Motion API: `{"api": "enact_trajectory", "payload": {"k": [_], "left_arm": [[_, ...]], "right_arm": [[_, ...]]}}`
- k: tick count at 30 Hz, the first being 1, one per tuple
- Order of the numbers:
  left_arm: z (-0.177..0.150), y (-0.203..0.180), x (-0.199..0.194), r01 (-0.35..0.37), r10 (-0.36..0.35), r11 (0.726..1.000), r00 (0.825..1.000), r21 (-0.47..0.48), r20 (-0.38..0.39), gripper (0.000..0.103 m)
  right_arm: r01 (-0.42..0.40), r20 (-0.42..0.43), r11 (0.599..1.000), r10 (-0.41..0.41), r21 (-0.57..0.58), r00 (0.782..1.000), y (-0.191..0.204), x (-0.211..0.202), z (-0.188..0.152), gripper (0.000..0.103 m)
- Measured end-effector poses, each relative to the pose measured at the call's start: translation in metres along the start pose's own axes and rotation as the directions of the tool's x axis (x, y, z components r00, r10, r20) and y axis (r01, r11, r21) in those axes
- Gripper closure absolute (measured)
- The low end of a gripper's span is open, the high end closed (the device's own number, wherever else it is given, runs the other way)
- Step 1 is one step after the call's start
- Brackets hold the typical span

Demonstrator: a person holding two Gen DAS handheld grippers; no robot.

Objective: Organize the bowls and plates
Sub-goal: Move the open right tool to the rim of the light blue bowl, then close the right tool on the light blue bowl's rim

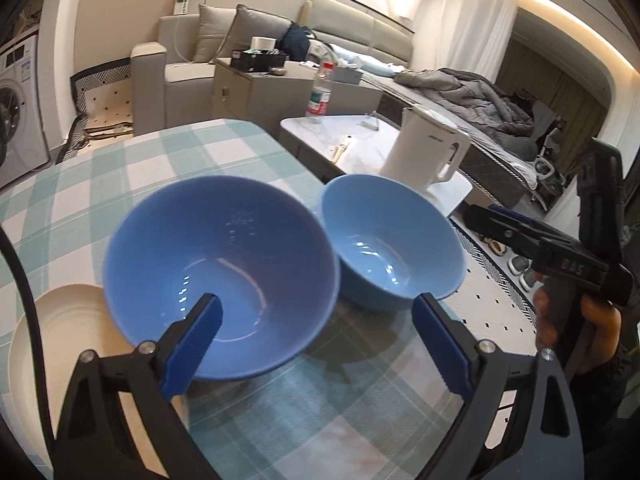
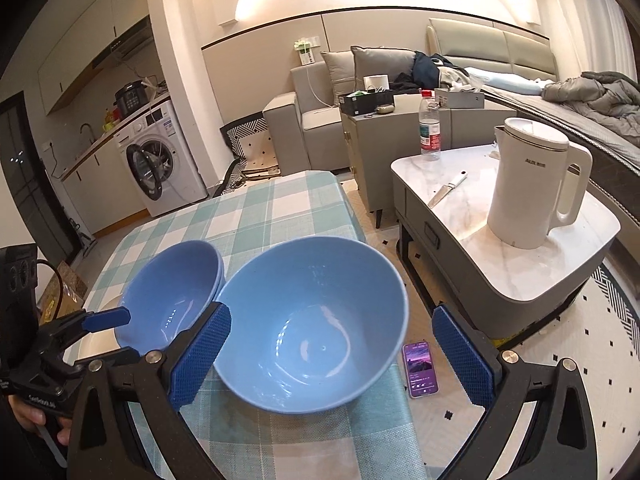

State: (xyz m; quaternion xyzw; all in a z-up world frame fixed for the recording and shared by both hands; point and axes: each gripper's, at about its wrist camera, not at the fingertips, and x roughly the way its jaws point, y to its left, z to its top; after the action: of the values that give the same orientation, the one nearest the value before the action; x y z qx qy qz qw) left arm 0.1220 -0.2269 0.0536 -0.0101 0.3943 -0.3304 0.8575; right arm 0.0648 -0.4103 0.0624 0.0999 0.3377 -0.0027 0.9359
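Note:
Two blue bowls stand side by side on the checked tablecloth (image 1: 140,168). The darker bowl (image 1: 220,276) (image 2: 172,292) is on the left and the lighter bowl (image 1: 394,244) (image 2: 312,328) on the right, near the table's right edge. My left gripper (image 1: 320,344) is open, one finger over the darker bowl's inside and the other outside its right rim. My right gripper (image 2: 330,356) (image 1: 500,230) is open around the lighter bowl; its left pad is at the rim and the right pad stands apart. A white plate (image 1: 52,344) lies at the left, partly hidden by the darker bowl.
To the right, beyond the table's edge, a low marble-topped table (image 2: 472,216) carries a white kettle (image 2: 532,188), a water bottle (image 2: 430,130) and a knife (image 2: 446,190). A phone (image 2: 420,368) lies on the spotted rug below. A sofa and a washing machine stand behind.

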Motion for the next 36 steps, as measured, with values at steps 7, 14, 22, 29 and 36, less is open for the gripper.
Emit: {"api": "enact_trajectory", "payload": {"k": [7, 14, 22, 29, 36], "left_arm": [[0.002, -0.022, 0.011, 0.087, -0.086, 0.996, 0.995, 0.018, -0.043, 0.04], [0.005, -0.038, 0.026, 0.104, -0.104, 0.995, 0.991, -0.003, -0.086, 0.043], [0.006, -0.047, 0.043, 0.095, -0.097, 0.995, 0.988, -0.029, -0.12, 0.043], [0.005, -0.055, 0.055, 0.079, -0.08, 0.997, 0.986, -0.012, -0.143, 0.043], [0.007, -0.054, 0.06, 0.067, -0.069, 0.998, 0.988, -0.019, -0.136, 0.043]], "right_arm": [[0.018, -0.007, 0.999, -0.018, 0.038, 1.0, -0.012, -0.001, -0.004, 0.0], [0.015, -0.014, 0.997, -0.014, 0.075, 1.0, -0.027, -0.001, -0.01, 0.001], [0.038, -0.073, 0.995, -0.031, 0.087, 0.997, -0.042, 0.017, -0.013, 0.001], [0.031, -0.11, 0.996, -0.022, 0.079, 0.994, -0.046, 0.033, -0.016, 0.023], [0.013, -0.139, 0.997, -0.001, 0.081, 0.99, -0.048, 0.047, -0.017, 0.039]]}}
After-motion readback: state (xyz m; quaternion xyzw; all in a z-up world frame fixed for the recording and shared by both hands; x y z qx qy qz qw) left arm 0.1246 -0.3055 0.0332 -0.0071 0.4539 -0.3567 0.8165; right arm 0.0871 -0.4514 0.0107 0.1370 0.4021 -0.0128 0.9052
